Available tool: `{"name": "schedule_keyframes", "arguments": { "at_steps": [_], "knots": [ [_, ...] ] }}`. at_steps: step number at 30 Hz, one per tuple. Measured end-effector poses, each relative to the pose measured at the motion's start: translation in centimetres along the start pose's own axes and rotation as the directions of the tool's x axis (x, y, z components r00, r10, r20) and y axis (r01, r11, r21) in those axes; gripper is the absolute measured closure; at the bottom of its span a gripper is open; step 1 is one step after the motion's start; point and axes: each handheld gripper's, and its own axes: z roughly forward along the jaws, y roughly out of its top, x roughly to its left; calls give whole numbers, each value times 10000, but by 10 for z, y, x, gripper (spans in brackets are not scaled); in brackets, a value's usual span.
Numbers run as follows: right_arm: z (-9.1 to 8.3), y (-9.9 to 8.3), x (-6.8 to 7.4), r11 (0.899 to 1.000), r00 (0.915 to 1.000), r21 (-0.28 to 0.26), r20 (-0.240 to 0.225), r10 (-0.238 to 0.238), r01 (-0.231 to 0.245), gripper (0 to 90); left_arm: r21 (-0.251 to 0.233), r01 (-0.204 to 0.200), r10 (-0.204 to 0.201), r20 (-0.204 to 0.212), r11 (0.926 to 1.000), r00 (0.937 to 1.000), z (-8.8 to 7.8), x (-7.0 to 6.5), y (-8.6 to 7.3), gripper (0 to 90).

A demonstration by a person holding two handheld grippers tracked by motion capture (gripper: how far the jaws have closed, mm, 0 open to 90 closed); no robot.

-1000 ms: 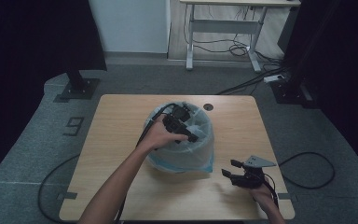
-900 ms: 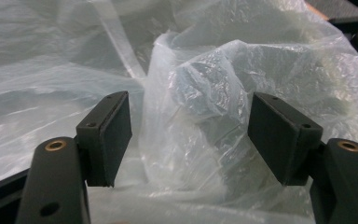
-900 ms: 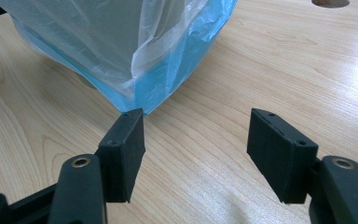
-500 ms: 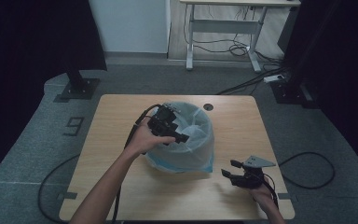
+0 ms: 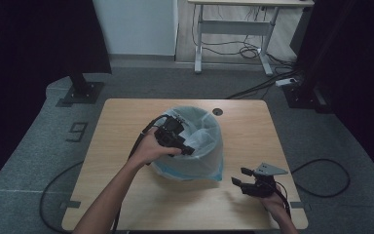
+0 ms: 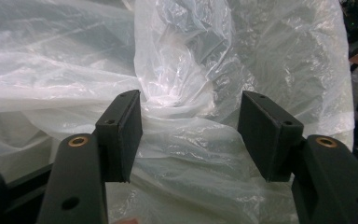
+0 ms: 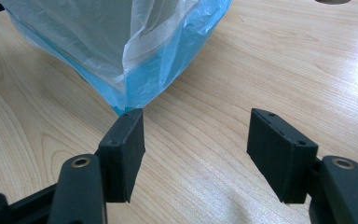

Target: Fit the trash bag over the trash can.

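A blue bin (image 5: 187, 170) lined with a clear plastic bag (image 5: 202, 129) stands in the middle of the wooden table (image 5: 121, 126). My left gripper (image 5: 189, 147) is at the bin's left rim, its tips over the liner. In the left gripper view a bunched fold of the bag (image 6: 186, 93) lies between the jaws of my left gripper (image 6: 191, 135); they have just been closing but still stand apart. My right gripper (image 5: 240, 176) rests low near the front right of the table, open and with nothing in it. In its own view my right gripper (image 7: 196, 149) faces the bin's blue corner (image 7: 140, 88).
A round cable hole (image 5: 217, 111) sits in the table behind the bin. On the floor are a black stand base (image 5: 80, 92) at left, a white desk frame (image 5: 233, 29) with cables at the back, and a looped cable (image 5: 321, 180) at right.
My left hand has shifted left and a little toward the person, from above the bin's opening to its left rim. The right gripper has stayed where it was.
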Motion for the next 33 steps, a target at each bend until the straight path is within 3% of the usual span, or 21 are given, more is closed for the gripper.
{"name": "schedule_keyframes", "arguments": {
  "at_steps": [4, 9, 13, 17, 21, 23, 33],
  "knots": [
    [1, 0, 1, 9999, 9999, 58, 6, -114, 114, 355, -299, 0, 4, 147, 9996, 9999, -2, 1, -3, 384],
    [-1, 0, -1, 10000, 10000, -17, 78, -37, 37, 355, -1259, 99, -87, 101, 9920, 9999, -13, 2, -10, 334],
    [-2, 0, -1, 10000, 9999, -22, 120, -21, 21, 353, -2157, 173, -170, 34, 9763, 9998, -25, 3, -16, 310],
    [-1, -1, -1, 10000, 9999, 9, 131, -7, 7, 352, -2765, 218, -213, 50, 9608, 9998, -34, 3, -23, 290],
    [-1, -1, -1, 10000, 9999, 56, 159, -23, 22, 350, -3494, 347, -310, 162, 9363, 9994, -43, 4, -33, 288],
    [-2, -1, -1, 10000, 9998, 59, 177, -13, 12, 350, -3716, 317, -330, 31, 9278, 9995, -46, 3, -38, 292],
    [-3, -2, -2, 10000, 9998, 54, 186, 21, -22, 350, -3922, 283, -444, -318, 9194, 9985, -56, 1, -62, 293]
  ]
}}
